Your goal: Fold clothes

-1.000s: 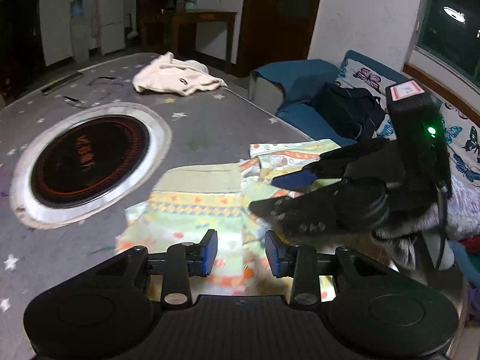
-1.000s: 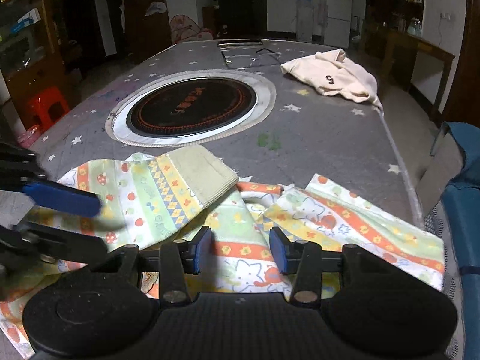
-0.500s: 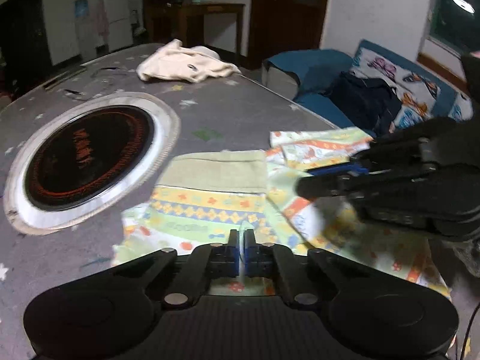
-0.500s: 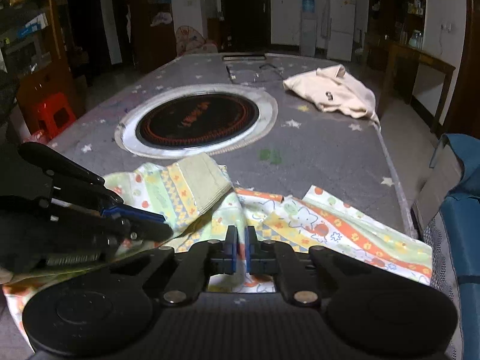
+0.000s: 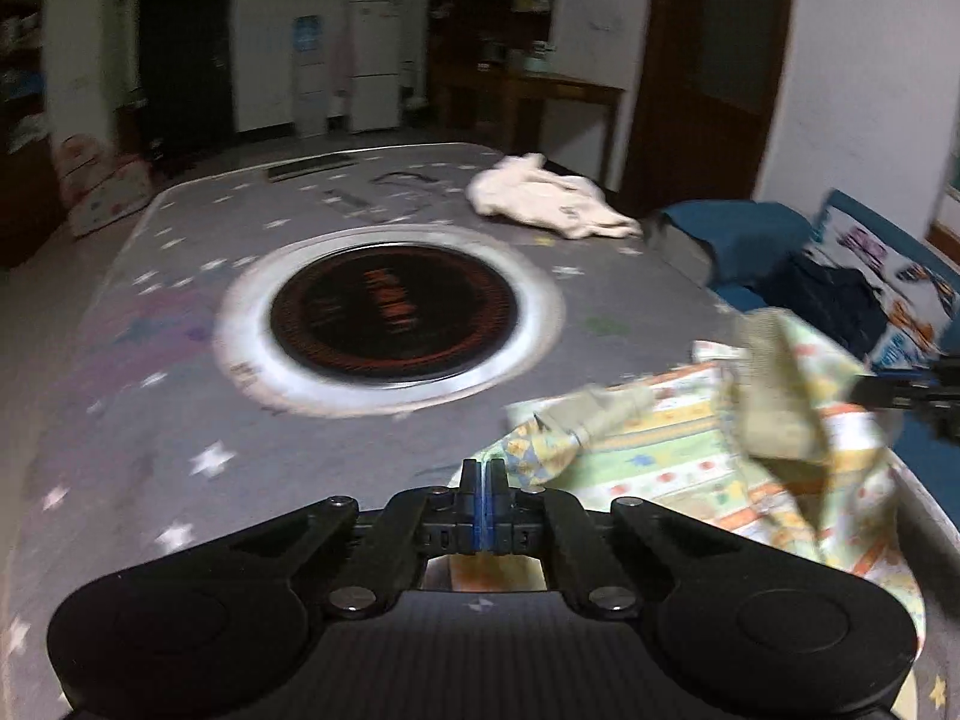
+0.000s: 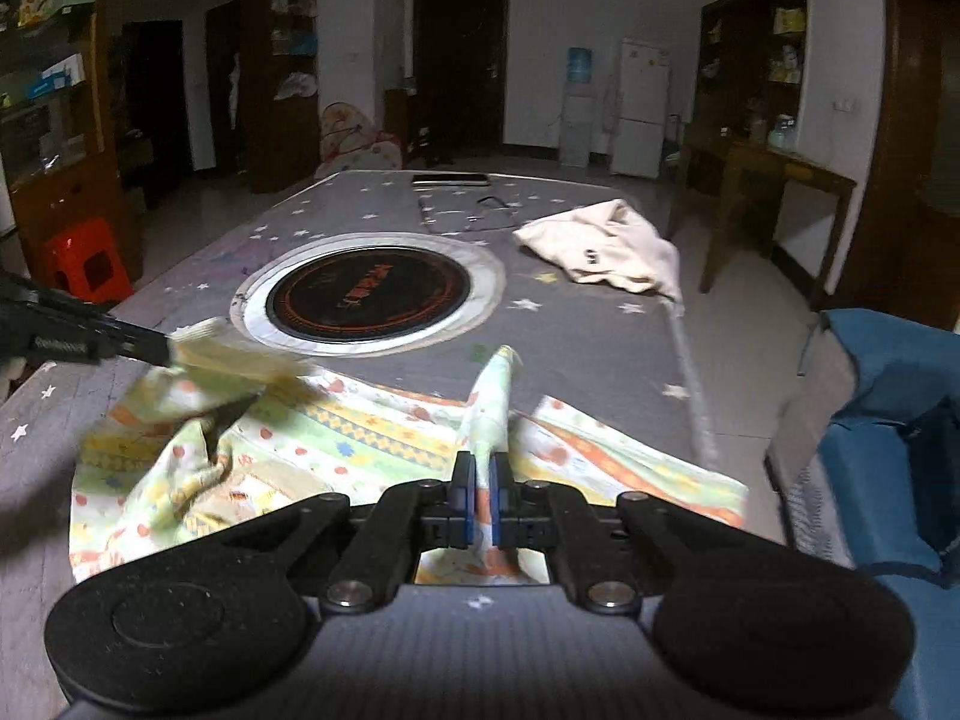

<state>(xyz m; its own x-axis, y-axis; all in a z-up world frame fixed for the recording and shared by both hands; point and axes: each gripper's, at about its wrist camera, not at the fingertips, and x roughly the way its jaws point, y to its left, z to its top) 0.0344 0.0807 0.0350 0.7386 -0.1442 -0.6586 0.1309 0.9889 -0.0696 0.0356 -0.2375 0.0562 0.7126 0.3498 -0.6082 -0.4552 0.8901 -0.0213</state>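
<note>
A patterned green, yellow and orange child's garment [image 5: 690, 456] lies at the near edge of the grey star-print table [image 5: 150, 420]. My left gripper [image 5: 481, 480] is shut on its edge and holds it lifted. In the right wrist view the left gripper [image 6: 162, 351] pinches the olive waistband at the left. My right gripper [image 6: 480, 483] is shut on a raised fold of the same garment [image 6: 372, 444], which stands up between the pads. The right gripper's tip shows at the right edge of the left wrist view [image 5: 858, 390].
A round black cooktop with a white ring [image 5: 393, 318] is set in the table's middle. A cream garment [image 5: 546, 198] lies at the far right of the table. A phone and glasses [image 6: 450, 180] lie at the far end. A blue sofa [image 6: 888, 420] stands to the right.
Both grippers shut on the garment half a second ago. Since then both have lifted it and moved apart, so the cloth is raised and spread between them.
</note>
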